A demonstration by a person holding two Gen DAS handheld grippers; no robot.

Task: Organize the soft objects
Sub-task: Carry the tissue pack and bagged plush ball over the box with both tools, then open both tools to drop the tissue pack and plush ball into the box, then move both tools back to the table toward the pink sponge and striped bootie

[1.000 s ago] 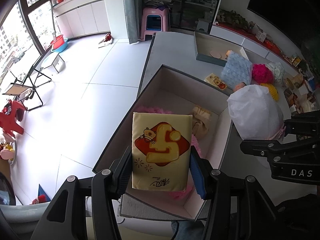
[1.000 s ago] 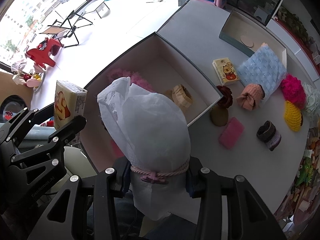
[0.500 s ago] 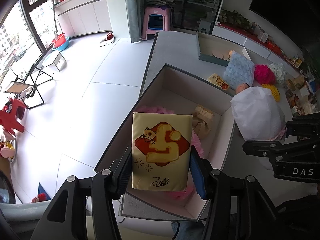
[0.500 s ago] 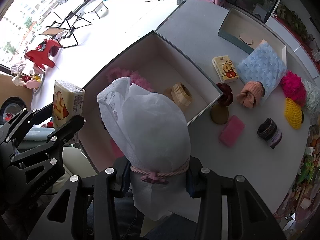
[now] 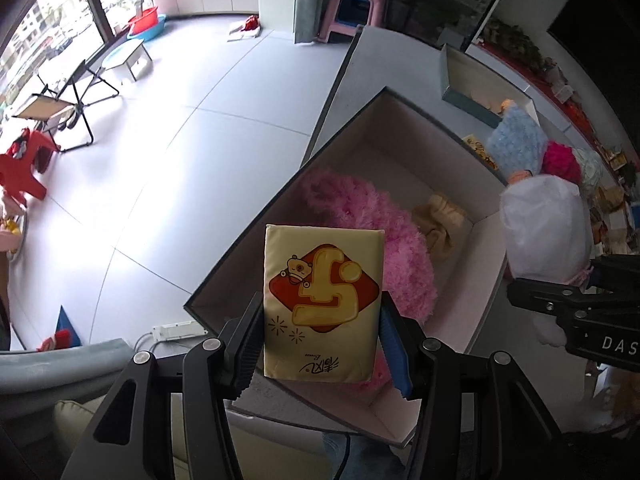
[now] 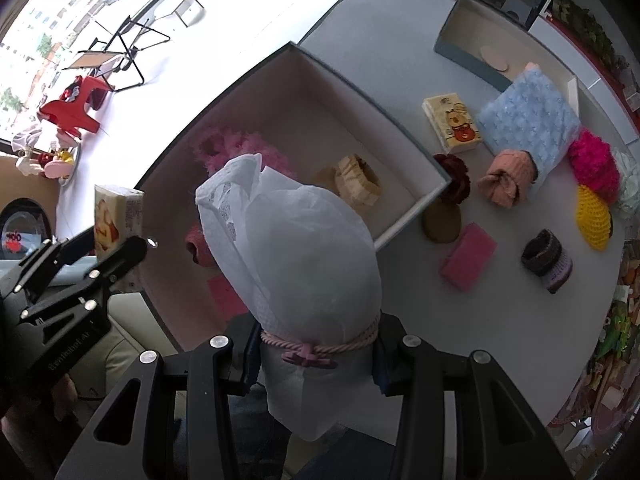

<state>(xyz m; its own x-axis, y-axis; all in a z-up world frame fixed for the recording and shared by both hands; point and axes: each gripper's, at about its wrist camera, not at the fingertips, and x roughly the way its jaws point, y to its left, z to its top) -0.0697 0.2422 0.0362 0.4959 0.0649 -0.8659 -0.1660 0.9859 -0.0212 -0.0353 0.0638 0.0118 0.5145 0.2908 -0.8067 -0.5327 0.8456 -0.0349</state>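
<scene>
My left gripper [image 5: 322,344] is shut on a yellow tissue pack [image 5: 322,304] with a red diamond print, held above the near end of the open grey box [image 5: 412,116]. The box holds a fluffy pink item [image 5: 360,216] and a tan knitted piece [image 5: 438,220]. My right gripper [image 6: 316,354] is shut on a white bag tied with a pink cord [image 6: 304,248], held over the box's near right side [image 6: 360,80]. The left gripper with the tissue pack [image 6: 116,216] shows at the left of the right wrist view.
On the table [image 6: 400,12] right of the box lie a second tissue pack [image 6: 452,122], a blue cushion [image 6: 528,116], a peach knit [image 6: 508,178], a pink sponge [image 6: 468,256], a yellow knit [image 6: 596,216] and a dark cuff [image 6: 546,254]. A second open box [image 6: 472,52] stands behind.
Both grippers have moved forward and lower toward the box with their loads. The fluffy pink item shows more fully beyond the tissue pack.
</scene>
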